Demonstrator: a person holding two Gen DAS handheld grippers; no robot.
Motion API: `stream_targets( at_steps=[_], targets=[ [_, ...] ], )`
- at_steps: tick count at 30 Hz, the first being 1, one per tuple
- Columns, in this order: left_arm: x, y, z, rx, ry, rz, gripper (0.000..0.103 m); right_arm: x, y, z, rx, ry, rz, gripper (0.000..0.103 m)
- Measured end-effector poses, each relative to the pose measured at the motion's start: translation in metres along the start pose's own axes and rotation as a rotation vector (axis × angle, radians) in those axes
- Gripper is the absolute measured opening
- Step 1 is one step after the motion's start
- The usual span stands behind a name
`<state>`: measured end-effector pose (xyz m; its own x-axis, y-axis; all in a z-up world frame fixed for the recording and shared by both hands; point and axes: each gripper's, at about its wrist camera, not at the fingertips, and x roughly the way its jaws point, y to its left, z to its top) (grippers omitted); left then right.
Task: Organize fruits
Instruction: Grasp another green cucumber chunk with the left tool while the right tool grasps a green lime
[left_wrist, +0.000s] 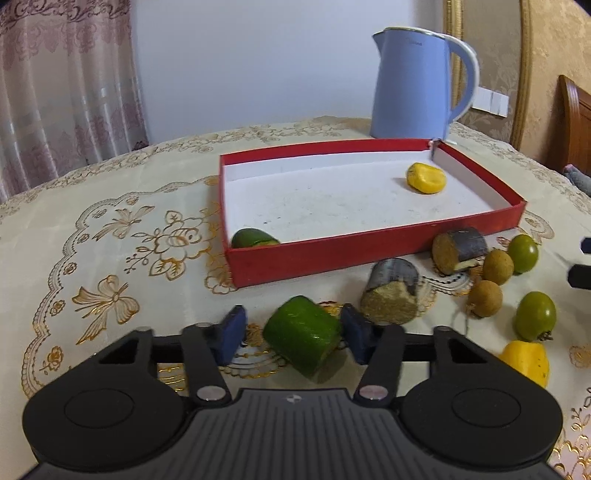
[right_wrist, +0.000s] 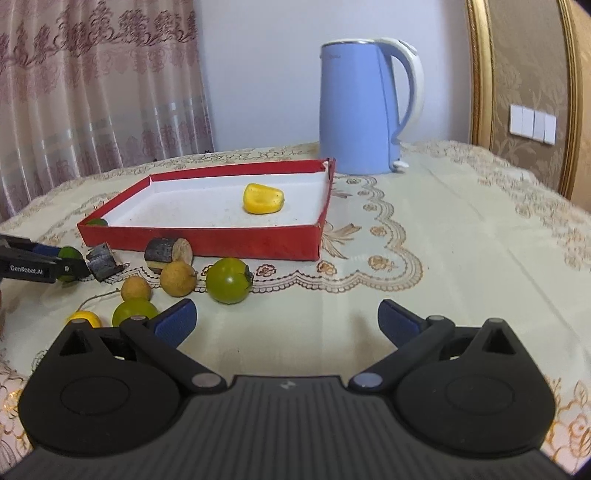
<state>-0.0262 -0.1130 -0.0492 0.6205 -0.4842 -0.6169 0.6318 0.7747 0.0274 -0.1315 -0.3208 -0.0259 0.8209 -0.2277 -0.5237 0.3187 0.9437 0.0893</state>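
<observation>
done: I count two pieces in red box (left_wrist: 369, 254)
left: most fruit on bench (left_wrist: 110, 258)
left gripper (left_wrist: 295, 332): jaws around green cucumber chunk (left_wrist: 301, 338), contact unclear
right gripper (right_wrist: 286, 321): jaws wide, empty

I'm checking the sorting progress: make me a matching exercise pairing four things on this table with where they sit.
Things:
1. yellow fruit piece
2. green cucumber-like chunk
3. blue kettle
4. green wedge

Places:
A. between the left tongs
B. inside the red box, against its near wall
C. inside the red box, by the corner nearest the kettle
D. on the cloth behind the red box

Pairs: 1-C, 2-A, 3-D, 4-B
</observation>
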Motion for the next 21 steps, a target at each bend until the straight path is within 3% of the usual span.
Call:
stream_targets(
  at_steps=[10, 18, 20, 21],
  targets=[
    [-0.006, -0.005, -0.001, 0.016, 0.010, 0.015, 0.043, 0.001, 0.015, 0.008, -0.066, -0.030, 0.020, 0.103],
    [-0.017, 0.001, -0.010, -0.047, 0.002, 0.013, 0.040, 0.010, 0.028, 0.017, -0.142, -0.038, 0.049, 0.102],
    [-0.020, 0.001, -0.013, -0.058, -0.003, 0.010, 0.040, 0.018, 0.030, 0.020, -0.157, -0.013, 0.047, 0.088],
    [-0.021, 0.002, -0.014, -0.062, -0.008, 0.009, 0.039, 0.023, 0.032, 0.021, -0.168, 0.004, 0.037, 0.086]
  ],
)
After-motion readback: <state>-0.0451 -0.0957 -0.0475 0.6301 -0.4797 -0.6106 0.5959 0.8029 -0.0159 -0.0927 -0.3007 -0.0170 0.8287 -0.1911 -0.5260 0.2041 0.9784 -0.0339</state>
